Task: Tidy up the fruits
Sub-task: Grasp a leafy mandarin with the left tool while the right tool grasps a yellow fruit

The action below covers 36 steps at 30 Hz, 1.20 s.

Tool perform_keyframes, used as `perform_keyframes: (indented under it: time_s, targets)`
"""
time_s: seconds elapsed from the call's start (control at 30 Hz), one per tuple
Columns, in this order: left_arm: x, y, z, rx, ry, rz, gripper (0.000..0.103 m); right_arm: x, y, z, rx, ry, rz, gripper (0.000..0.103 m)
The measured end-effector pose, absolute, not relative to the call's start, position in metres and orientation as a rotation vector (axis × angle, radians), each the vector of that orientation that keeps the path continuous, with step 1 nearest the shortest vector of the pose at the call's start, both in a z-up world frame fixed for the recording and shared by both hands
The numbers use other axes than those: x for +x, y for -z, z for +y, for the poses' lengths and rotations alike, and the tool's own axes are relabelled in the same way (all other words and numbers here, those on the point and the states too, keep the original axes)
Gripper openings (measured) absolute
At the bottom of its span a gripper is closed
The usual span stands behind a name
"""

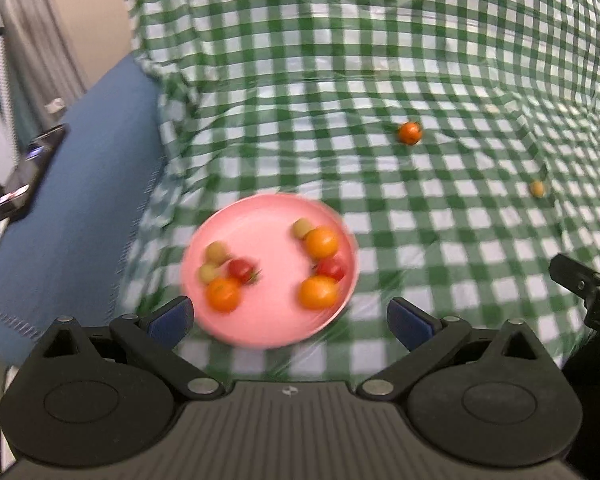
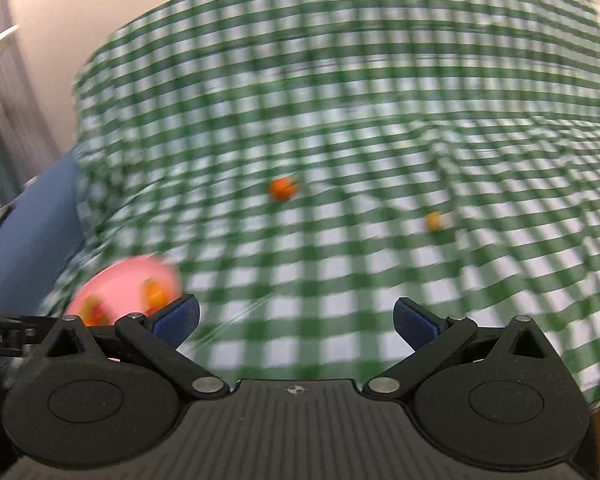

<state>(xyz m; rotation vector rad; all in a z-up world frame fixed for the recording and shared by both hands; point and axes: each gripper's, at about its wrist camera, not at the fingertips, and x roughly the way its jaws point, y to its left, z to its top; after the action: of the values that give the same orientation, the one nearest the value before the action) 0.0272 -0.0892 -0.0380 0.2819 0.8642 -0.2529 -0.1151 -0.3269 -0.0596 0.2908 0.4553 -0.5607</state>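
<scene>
On the green-checked cloth beyond my spread, empty right tongs [image 2: 296,316] lies a small round orange fruit [image 2: 283,188], well apart from the pink plate [image 2: 116,280]. It looks light, smooth and prone to roll, so I would pinch it gently across its middle; my left tongs [image 1: 290,316] also gape empty.

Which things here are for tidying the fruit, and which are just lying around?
For the job:
- pink plate with fruit on it
- loose orange fruit
- loose small yellow fruit

Just lying about:
- phone on the blue cushion
- green checked cloth
</scene>
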Motion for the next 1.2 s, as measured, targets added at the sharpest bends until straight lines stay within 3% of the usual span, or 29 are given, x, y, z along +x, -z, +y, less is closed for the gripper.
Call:
perform_keyframes:
  time_s: [0.27, 0.7, 0.93, 1.2]
  targets:
    - [0.112, 0.053, -0.166, 0.174, 0.321, 0.872, 0.103, -0.093, 0.083, -0.425, 0.384, 0.657, 0.414, 0.102]
    - [0.266, 0.134, -0.287, 0.175, 0.365, 0.951, 0.103, -0.005, 0.151, -0.549, 0.443, 0.796, 0.460, 0.102]
    - [0.312, 0.170, -0.315, 0.189, 0.353, 0.998, 0.103, 0.016, 0.166, -0.553, 0.247, 0.827, 0.461, 0.102]
    - [0.328, 0.181, -0.330, 0.249, 0.338, 1.002, 0.103, 0.015, 0.168, -0.555, 0.236, 0.827, 0.471, 0.102]
